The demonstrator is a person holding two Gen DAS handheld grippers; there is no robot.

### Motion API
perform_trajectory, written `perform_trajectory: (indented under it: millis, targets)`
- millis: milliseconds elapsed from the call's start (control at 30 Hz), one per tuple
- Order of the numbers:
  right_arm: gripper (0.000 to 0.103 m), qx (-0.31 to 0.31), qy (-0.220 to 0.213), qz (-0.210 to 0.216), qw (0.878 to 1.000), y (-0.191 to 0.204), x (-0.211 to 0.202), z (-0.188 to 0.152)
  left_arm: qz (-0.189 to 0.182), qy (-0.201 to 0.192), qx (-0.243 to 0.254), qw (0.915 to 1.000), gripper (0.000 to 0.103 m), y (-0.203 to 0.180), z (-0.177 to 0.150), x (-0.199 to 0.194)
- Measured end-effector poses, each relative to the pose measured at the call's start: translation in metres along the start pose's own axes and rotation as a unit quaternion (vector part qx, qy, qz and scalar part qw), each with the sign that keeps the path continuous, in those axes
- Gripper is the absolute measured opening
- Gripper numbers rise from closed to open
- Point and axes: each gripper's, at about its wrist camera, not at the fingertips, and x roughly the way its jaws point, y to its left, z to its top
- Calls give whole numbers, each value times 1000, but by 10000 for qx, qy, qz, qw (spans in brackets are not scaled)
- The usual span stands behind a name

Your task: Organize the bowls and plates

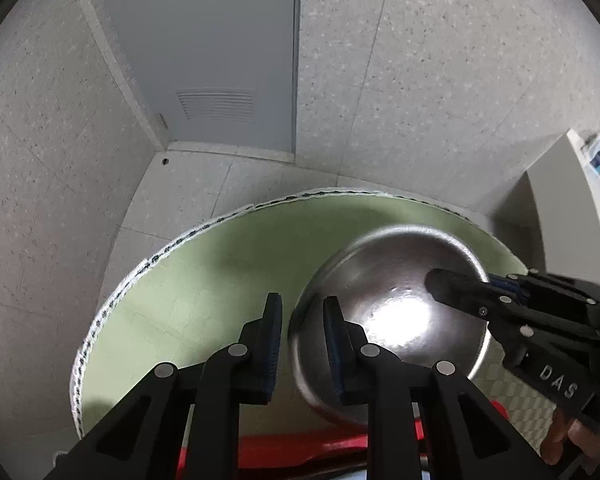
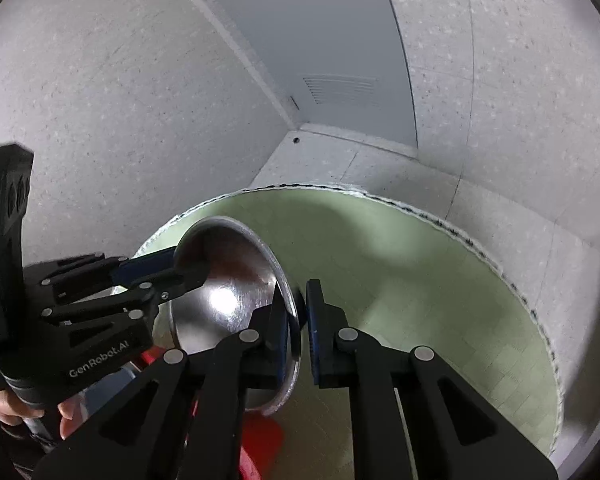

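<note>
A shiny steel bowl [image 1: 396, 320] is held in the air above a green mat [image 1: 204, 280], tilted so its inside faces the cameras. My left gripper [image 1: 302, 320] straddles the bowl's near rim, one finger inside and one outside. In the right wrist view my right gripper [image 2: 298, 312] straddles the opposite rim of the bowl [image 2: 228, 280], its jaws narrowly apart around the rim. The left gripper [image 2: 180, 268] shows there clamped on the bowl's far left rim. The right gripper [image 1: 456, 284] shows in the left wrist view on the bowl's right rim.
The green mat [image 2: 420, 288] has a white stitched edge and lies over a speckled tiled floor [image 1: 40, 200]. A grey door [image 1: 220, 60] stands behind. A red object [image 1: 300, 448] lies below the bowl. A grey cabinet [image 1: 556, 216] is at the right.
</note>
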Motion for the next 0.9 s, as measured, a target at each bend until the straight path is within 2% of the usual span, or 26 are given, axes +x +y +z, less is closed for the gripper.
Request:
perform_trajectory:
  millis: [100, 233, 333, 400, 467, 567, 667, 800, 900]
  targets:
    - [8, 183, -212, 192, 9994, 5, -12, -1, -213, -102, -51, 9997, 18, 6, -9, -9]
    - [9, -163, -614, -1, 9980, 33, -41, 0, -477, -632, -120, 9968, 17, 26, -22, -50]
    - [8, -406, -1002, -112, 9941, 56, -68, 4, -506, -1057, -83, 9931, 16, 35, -30, -83]
    - [8, -537, -1222, -16, 9910, 76, -86, 6, -482, -1339, -93, 9898, 16, 45, -37, -106]
    - [8, -731, -1329, -93, 9884, 97, -97, 6, -461, -1528, -181, 9870, 17, 59, -46, -125]
    - [8, -877, -1259, 80, 9881, 128, -104, 3, -428, -1713, -374, 9836, 16, 87, -68, -154]
    - [8, -1051, -1061, 341, 9882, 161, -100, -10, -317, -1748, -580, 9824, 16, 122, -105, -178]
    - [8, -1539, -652, 457, 9849, 221, -67, -34, 118, -1679, -750, 9829, 17, 152, -155, -195]
    - [7, -1762, -221, 546, 9826, 254, -31, -54, 184, -1490, -1085, 9827, 17, 184, -191, -190]
